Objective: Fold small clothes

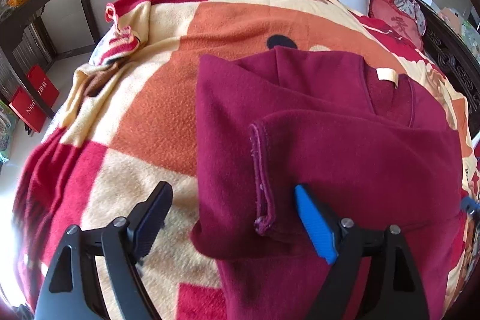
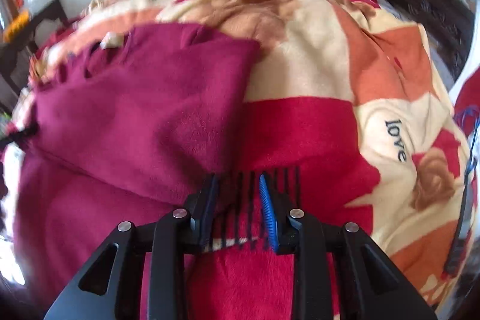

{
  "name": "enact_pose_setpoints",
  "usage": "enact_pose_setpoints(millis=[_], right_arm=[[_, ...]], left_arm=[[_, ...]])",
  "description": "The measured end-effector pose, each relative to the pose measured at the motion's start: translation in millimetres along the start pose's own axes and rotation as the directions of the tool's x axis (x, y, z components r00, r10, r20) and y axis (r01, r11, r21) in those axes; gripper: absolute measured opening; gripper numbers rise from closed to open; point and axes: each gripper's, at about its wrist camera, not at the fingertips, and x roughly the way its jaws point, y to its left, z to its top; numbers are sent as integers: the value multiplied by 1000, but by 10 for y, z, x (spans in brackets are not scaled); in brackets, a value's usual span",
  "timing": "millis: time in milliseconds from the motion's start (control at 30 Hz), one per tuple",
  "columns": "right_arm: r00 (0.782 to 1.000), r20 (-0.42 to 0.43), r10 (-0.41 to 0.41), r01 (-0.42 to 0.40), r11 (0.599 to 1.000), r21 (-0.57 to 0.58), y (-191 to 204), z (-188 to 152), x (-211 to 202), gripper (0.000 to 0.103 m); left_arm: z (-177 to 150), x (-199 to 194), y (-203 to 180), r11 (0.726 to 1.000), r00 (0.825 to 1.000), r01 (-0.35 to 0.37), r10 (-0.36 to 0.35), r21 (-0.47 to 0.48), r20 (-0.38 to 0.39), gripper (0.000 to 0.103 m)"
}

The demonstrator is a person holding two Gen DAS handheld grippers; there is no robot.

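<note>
Under everything we see a patchwork fleece blanket [image 1: 156, 110] covering the bed. On it lies the maroon garment [image 1: 345, 146], partly folded, its near end cut off. Our left gripper [image 1: 231, 218] gapes wide astride a hemmed edge. Our right gripper [image 2: 238, 200] stands narrow and holds nothing — that blurred view hides detail.

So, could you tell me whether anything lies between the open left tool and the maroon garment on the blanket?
Nothing visible does. The left tool hangs open right over the garment, whose hemmed flap lies between its fingers.
</note>
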Motion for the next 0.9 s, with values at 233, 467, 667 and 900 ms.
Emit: enact_pose_setpoints(millis=[233, 467, 667, 900], right_arm=[[997, 20, 72, -73, 997, 7, 129, 125, -53, 11], [999, -9, 31, -31, 999, -10, 195, 31, -44, 11], [998, 1, 62, -62, 996, -61, 330, -112, -309, 12], [985, -54, 166, -169, 983, -64, 309, -499, -503, 20]], left_arm=[[-138, -334, 10, 1000, 999, -7, 6, 18, 44, 87], [-338, -613, 13, 998, 997, -35, 32, 49, 63, 87], [-559, -791, -4, 997, 997, -39, 35, 65, 66, 87], [-773, -976, -2, 997, 997, -27, 22, 71, 69, 87]])
